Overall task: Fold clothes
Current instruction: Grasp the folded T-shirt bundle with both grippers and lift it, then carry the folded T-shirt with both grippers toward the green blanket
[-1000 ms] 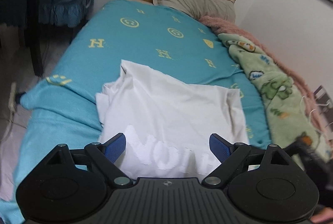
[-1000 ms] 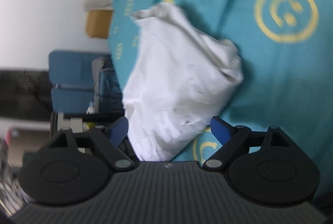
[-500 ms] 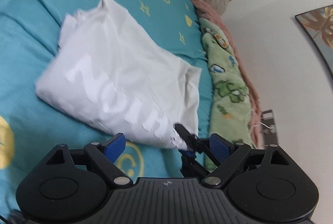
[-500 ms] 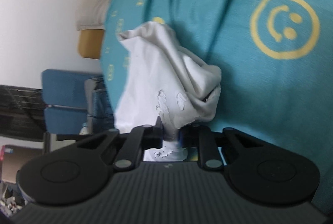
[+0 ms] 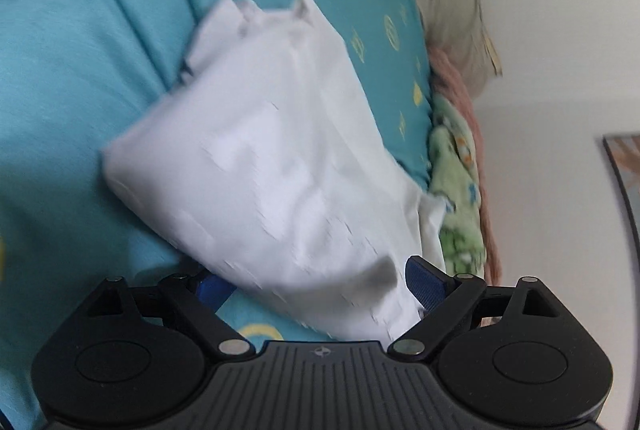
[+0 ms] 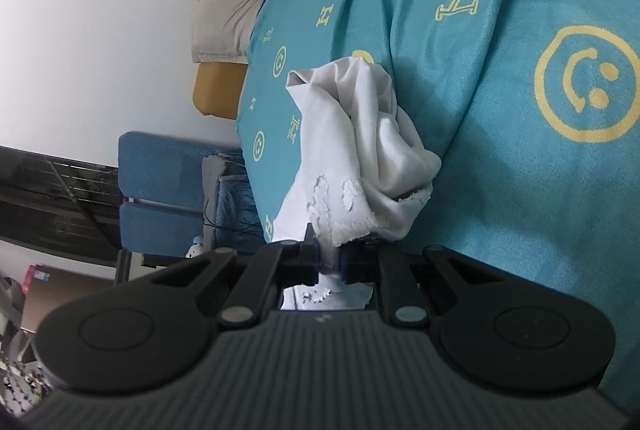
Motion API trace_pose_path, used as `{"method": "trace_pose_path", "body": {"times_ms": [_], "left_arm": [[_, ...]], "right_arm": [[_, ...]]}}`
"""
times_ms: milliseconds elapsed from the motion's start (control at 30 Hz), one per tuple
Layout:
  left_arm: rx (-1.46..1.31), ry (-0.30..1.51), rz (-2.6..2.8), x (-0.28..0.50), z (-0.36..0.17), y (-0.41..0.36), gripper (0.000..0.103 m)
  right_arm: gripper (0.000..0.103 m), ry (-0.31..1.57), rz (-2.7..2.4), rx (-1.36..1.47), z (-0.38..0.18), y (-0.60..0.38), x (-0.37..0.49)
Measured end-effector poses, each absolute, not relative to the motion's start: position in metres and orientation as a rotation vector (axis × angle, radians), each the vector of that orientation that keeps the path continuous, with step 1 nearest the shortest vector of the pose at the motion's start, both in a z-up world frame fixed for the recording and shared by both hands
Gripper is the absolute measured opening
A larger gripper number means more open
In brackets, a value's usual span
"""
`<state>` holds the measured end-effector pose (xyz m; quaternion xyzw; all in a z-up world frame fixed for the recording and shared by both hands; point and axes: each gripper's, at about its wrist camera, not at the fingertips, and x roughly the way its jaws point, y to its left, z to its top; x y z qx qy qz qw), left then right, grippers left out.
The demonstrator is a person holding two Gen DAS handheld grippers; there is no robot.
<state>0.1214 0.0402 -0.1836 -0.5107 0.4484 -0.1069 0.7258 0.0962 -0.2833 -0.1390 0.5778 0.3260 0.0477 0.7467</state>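
A: What are the jaws doing?

B: The right gripper [image 6: 329, 262] pinches a bunched hem of the white T-shirt [image 6: 360, 146]. The left gripper [image 5: 320, 282] is spread wide, with cloth between its blue pads [image 5: 424, 280]; contact is too blurred to tell.

A: And the shirt itself?

B: Soft, creased cotton with a cracked white print, folded into a rough oblong. It lies on the teal bedspread [image 5: 80, 70] near the bed's foot edge, its long axis running toward the pillow [image 5: 448, 2].
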Motion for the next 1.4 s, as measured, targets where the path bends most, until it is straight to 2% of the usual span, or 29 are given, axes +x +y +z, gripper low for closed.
{"method": "trace_pose_path", "body": {"times_ms": [100, 267, 367, 433, 633, 833, 1067, 1200, 1400], "left_arm": [[-1.134, 0.932, -0.198, 0.122, -0.181, 0.046, 0.089], [-1.132, 0.796, -0.211, 0.118, -0.166, 0.05, 0.079], [-1.113, 0.779, -0.193, 0.118, -0.16, 0.051, 0.062], [-1.097, 0.79, -0.169, 0.12, -0.161, 0.05, 0.043], [-1.04, 0.779, -0.161, 0.124, -0.155, 0.047, 0.028], [-1.009, 0.731, -0.21, 0.116, -0.123, 0.044, 0.022], [-0.881, 0.684, -0.248, 0.078, -0.069, 0.029, 0.021], [-0.838, 0.714, -0.274, 0.049, -0.04, 0.026, 0.021], [-0.819, 0.771, -0.316, 0.046, -0.011, -0.014, 0.021]], "right_arm": [[0.012, 0.706, 0.102, 1.274, -0.14, -0.285, 0.095], [0.012, 0.695, 0.092, 1.246, -0.139, -0.285, 0.093], [0.012, 0.691, 0.089, 1.24, -0.139, -0.286, 0.093], [0.012, 0.691, 0.085, 1.231, -0.139, -0.287, 0.092], [0.012, 0.691, 0.074, 1.204, -0.138, -0.286, 0.085], [0.012, 0.641, 0.086, 1.16, -0.12, -0.283, 0.07], [0.012, 0.554, 0.106, 1.173, -0.084, -0.287, 0.035], [0.012, 0.516, 0.109, 1.177, -0.063, -0.299, 0.01], [0.012, 0.468, 0.09, 1.17, -0.04, -0.326, -0.015]]}}
